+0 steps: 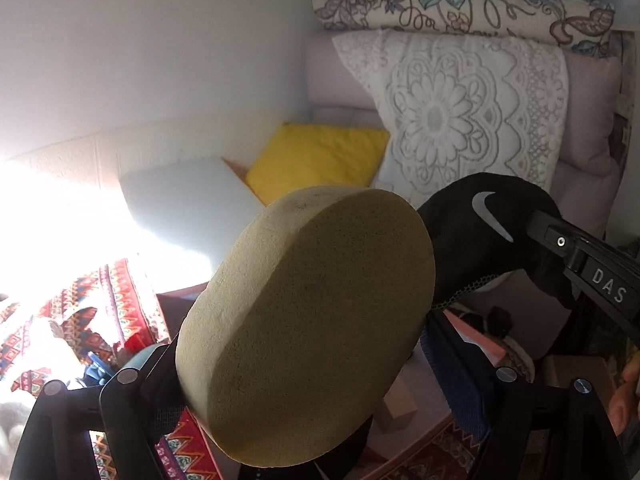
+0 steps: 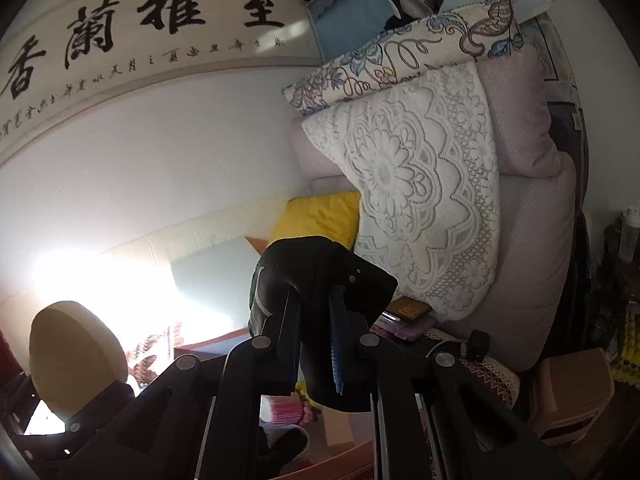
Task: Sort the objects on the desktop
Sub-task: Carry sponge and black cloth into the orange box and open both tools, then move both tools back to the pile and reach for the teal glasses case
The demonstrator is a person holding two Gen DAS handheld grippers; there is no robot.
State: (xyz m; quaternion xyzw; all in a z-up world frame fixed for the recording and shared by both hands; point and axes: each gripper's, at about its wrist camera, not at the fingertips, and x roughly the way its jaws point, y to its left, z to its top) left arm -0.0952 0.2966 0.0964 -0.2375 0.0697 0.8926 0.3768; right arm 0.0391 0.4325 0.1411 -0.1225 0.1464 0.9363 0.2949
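- The left tongs [image 1: 304, 364] are clamped on a thick olive-yellow round foam sponge [image 1: 308, 328], one finger on each side of it; the sponge is held up in the air, tilted, its flat face toward the left wrist camera.
- In the right wrist view the same sponge [image 2: 74, 356] shows far to the left of the white lace cloth [image 2: 420, 196], low, with the left tongs' black frame under it.
- Just right of the sponge in the left wrist view hangs a black fabric cap with a silver swoosh mark [image 1: 488, 236], touching the sponge's upper right edge or very nearly so; I cannot tell which.
- The right tongs [image 2: 316, 340] are closed on that black cap [image 2: 320, 276], which is bunched between the two fingers, lifted clear, just left of and below the lace cloth.
- The lace cloth drapes over a pale pink sofa back [image 2: 532, 216]; a yellow square cushion [image 2: 320, 218] lies just left of the cloth, and a floral-print pillow [image 2: 400, 52] rests above it.
- A long calligraphy scroll with black characters [image 2: 140, 28] hangs on the wall, well left of the cloth.
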